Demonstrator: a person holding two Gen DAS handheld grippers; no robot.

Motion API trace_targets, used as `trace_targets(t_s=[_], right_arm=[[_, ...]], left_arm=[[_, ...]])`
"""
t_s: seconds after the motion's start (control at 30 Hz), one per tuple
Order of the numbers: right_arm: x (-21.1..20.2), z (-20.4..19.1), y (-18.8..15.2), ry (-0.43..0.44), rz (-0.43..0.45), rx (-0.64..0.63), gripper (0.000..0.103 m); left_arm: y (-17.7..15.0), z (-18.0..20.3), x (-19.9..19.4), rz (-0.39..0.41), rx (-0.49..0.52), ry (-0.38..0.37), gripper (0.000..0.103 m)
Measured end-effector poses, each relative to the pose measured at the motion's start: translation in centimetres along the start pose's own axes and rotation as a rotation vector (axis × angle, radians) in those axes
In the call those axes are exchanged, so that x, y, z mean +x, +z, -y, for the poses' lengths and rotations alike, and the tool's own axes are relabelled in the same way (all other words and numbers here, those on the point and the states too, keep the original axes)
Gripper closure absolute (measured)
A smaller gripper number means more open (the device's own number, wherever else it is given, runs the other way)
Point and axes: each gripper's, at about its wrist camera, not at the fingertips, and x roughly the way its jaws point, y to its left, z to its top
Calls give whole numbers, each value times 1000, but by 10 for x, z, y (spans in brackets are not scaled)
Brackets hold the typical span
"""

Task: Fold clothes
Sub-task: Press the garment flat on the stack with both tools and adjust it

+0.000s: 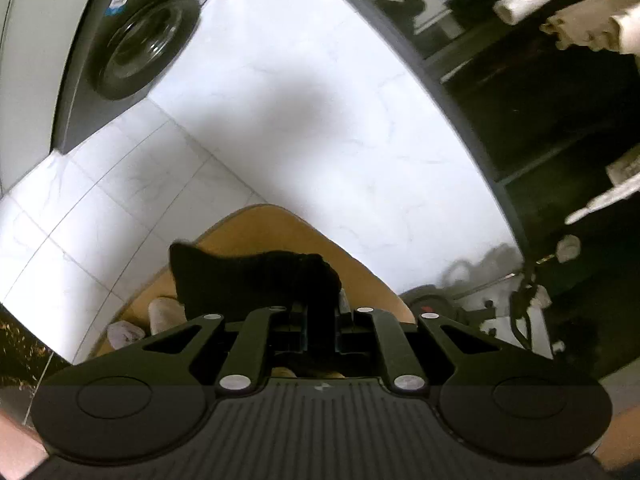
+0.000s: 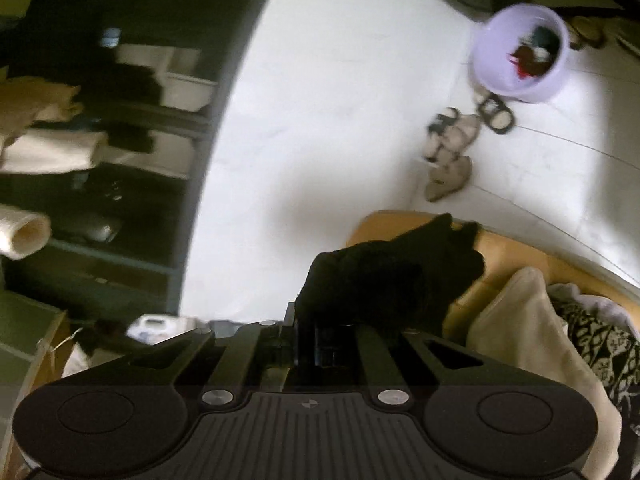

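A black garment (image 1: 256,280) bunches just ahead of my left gripper (image 1: 320,312), whose jaws are drawn together on a fold of it. In the right wrist view the same black garment (image 2: 392,276) hangs from my right gripper (image 2: 320,332), which is shut on its edge. Both grippers hold the cloth above a tan wooden table (image 1: 260,224) (image 2: 512,252). The fingertips are hidden in the dark fabric.
A cream cloth (image 2: 520,320) and a black-and-white patterned cloth (image 2: 600,340) lie on the table at right. Light rolled pieces (image 1: 160,312) sit at its left edge. A washing machine (image 1: 136,44), dark shelving (image 2: 100,120), a lilac tub (image 2: 520,52) and shoes (image 2: 452,152) stand on the white tiled floor.
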Motion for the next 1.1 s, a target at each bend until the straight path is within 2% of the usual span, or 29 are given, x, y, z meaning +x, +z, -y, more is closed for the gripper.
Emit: trace_targets(t_s=[0.03,0.13,0.23,0.3,0.37,0.43,0.47,0.5,0.6,0.63,0.67,0.7,0.77,0.83,0.9,1.0,1.03,1.07,1.1], right_arm=[[-7,3,-3,-2,-11,1,97],[-26,22,-18,-48,-48,-7,97],[-38,67,-43,-193,-93,21,97],[-45,104,-65,-306,-108,53,97],[-49,130,-79,-354,-110,76,96],[-52,138,-86,-381,-105,79,91],[-53,136,-87,-392,-102,70,81],[-55,130,-87,-403,-96,47,77],[-60,101,-87,-474,-63,-81,50],[-61,90,-87,-506,-45,-144,32],[-61,77,-87,-532,-24,-214,25],[-61,65,-87,-558,-3,-285,24],[-54,43,-91,-588,12,-429,12],[-38,30,-98,-604,-7,-565,9],[-17,23,-110,-620,-30,-682,6],[21,23,-126,-644,-73,-844,1],[37,27,-132,-659,-107,-888,1],[51,32,-138,-677,-146,-926,1],[61,38,-142,-692,-177,-949,1]], left_arm=[[4,3,-4,14,7,-13,92],[-29,-35,2,-89,-21,64,92],[-62,-73,9,-193,-50,142,91],[-93,-100,28,-276,-47,233,90],[-108,-111,33,-298,-61,235,89],[-106,-106,28,-292,-48,246,84],[-101,-102,24,-282,-35,247,75],[-95,-96,18,-268,-12,256,61],[-86,-66,8,-192,173,288,48],[-83,-56,4,-166,234,299,47],[-80,-46,1,-140,296,309,43],[-77,-36,-2,-114,358,319,38],[-86,-16,12,-123,473,318,33],[-96,4,28,-133,588,317,31],[-108,10,49,-157,653,321,30],[-127,3,88,-225,679,383,23],[-131,-2,92,-224,662,392,19],[-134,-7,97,-223,644,400,8],[-137,-13,99,-221,625,413,3]])
